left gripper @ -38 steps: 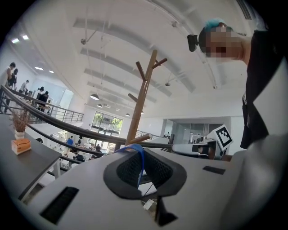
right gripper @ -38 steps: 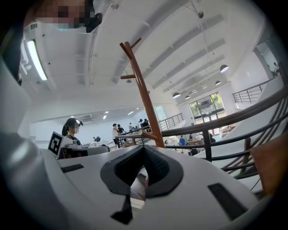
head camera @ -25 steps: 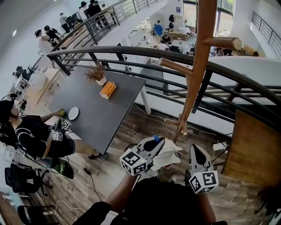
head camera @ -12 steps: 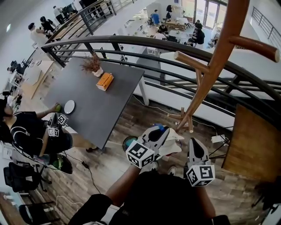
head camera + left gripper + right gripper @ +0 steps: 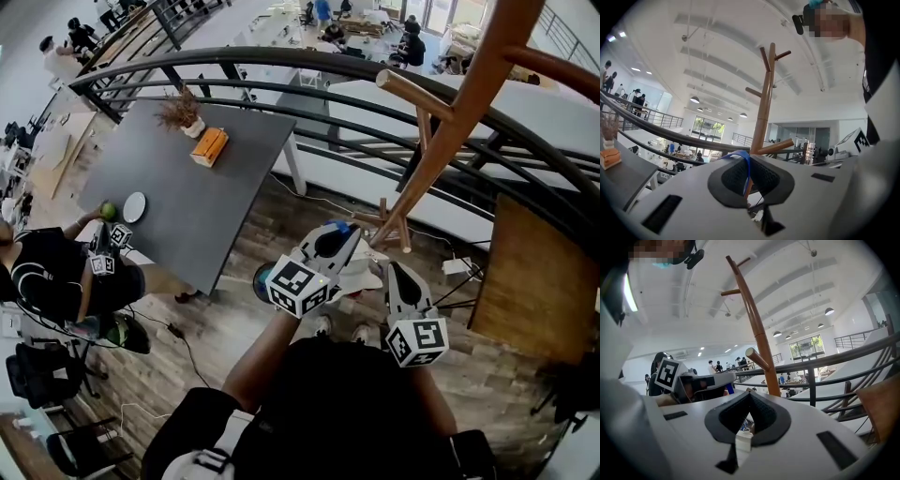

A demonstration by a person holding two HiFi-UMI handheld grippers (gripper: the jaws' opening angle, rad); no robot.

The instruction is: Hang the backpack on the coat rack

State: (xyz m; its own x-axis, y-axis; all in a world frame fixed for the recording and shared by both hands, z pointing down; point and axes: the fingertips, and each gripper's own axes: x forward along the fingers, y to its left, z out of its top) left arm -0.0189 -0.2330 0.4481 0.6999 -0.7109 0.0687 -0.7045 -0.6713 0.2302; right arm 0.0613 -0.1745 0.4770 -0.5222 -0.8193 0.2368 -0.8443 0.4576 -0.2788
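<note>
Open air is found between the left gripper [image 5: 336,236], closed on a blue strap [image 5: 744,164], and the coat rack's [image 5: 459,112] pegs [image 5: 417,96]. Behind the rack, passage is barred by the curved railing [image 5: 244,53]; to its left, the dark table [image 5: 216,206] is set well apart.

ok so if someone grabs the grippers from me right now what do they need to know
Left gripper: shut on the blue strap of the backpack.
Right gripper: jaws together beside the backpack. A pale piece shows just below them; it is unclear whether it is pinched.
Things: the backpack is held low in front of the person, near the foot of the coat rack. The peg above it is bare.
Done: backpack up by its strap, at the rack.
Left: raise it, slip the blue strap over a peg, let go.
</note>
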